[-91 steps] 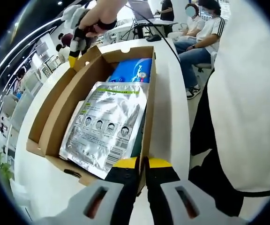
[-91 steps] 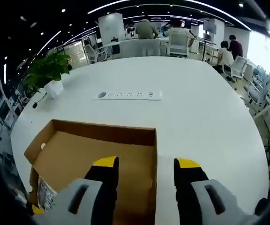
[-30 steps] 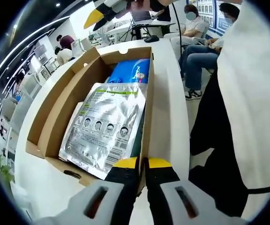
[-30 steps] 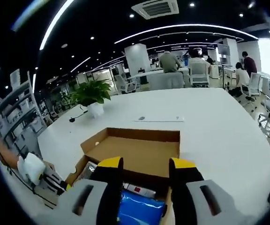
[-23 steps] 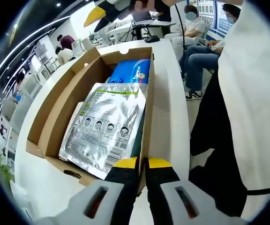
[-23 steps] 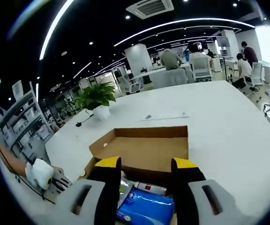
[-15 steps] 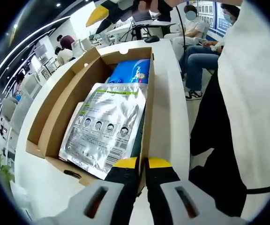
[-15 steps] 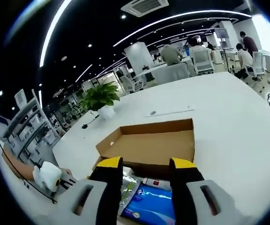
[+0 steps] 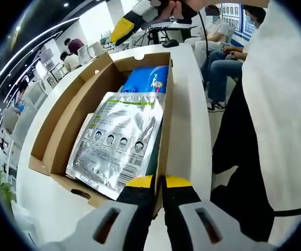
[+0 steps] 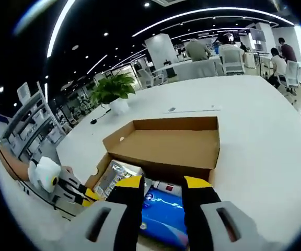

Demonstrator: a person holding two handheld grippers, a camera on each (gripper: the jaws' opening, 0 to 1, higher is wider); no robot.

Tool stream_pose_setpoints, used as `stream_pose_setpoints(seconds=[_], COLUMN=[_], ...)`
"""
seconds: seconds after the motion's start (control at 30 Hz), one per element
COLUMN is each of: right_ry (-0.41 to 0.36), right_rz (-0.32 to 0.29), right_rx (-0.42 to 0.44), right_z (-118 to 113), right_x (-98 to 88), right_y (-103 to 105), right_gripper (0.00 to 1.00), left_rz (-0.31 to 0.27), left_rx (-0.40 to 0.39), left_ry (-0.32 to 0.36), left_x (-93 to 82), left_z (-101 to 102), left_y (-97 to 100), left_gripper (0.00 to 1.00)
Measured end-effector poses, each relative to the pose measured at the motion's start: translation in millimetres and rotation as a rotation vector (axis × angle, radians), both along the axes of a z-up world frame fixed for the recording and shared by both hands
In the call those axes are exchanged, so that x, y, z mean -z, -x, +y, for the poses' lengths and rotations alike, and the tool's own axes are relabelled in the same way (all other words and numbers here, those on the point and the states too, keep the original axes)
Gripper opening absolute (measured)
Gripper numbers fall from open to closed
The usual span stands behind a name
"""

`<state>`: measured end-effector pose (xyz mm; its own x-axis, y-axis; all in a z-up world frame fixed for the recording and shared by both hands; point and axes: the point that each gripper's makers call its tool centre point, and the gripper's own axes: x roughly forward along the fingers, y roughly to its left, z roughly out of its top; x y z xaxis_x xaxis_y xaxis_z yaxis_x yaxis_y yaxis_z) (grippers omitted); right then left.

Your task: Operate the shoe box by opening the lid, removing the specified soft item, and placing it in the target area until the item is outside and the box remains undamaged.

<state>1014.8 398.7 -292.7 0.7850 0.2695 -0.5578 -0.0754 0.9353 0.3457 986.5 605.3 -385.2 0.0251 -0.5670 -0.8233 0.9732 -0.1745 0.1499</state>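
An open cardboard shoe box (image 9: 61, 112) lies on a white table. Inside it a silver foil pouch (image 9: 119, 141) printed with faces lies on top, and a blue soft pack (image 9: 148, 78) lies at the far end. My left gripper (image 9: 159, 182) is shut on the near end of the box's right wall. In the right gripper view, my right gripper (image 10: 162, 183) hangs open just above the blue pack (image 10: 163, 212), beside the silver pouch (image 10: 114, 175). The lid (image 10: 166, 141) lies folded back flat. The right gripper (image 9: 124, 27) also shows over the box's far end.
The white table (image 10: 255, 146) stretches wide beyond the lid, with a power strip (image 10: 192, 110) and a potted plant (image 10: 114, 86) far off. Seated people (image 9: 221, 47) and the person's white clothing (image 9: 281, 104) are right of the box. The left gripper (image 10: 88, 196) is at the box's left corner.
The right gripper has come down and in over the box, from above the lid to just over the blue pack, and its jaws stand slightly closer together. The left gripper has kept still.
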Motion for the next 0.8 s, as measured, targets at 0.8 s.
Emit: stream_pose_setpoints(seconds=[0.8], right_ry=[-0.219], right_rz=[0.08], right_rx=[-0.039], right_z=[30.1], right_x=[17.9], right_y=[2.2], right_gripper=[0.34], left_rz=[-0.005], left_rx=[0.004], left_ry=[0.002], left_x=[-2.1], left_z=[-1.0], left_y=[0.4], left_gripper=[0.05])
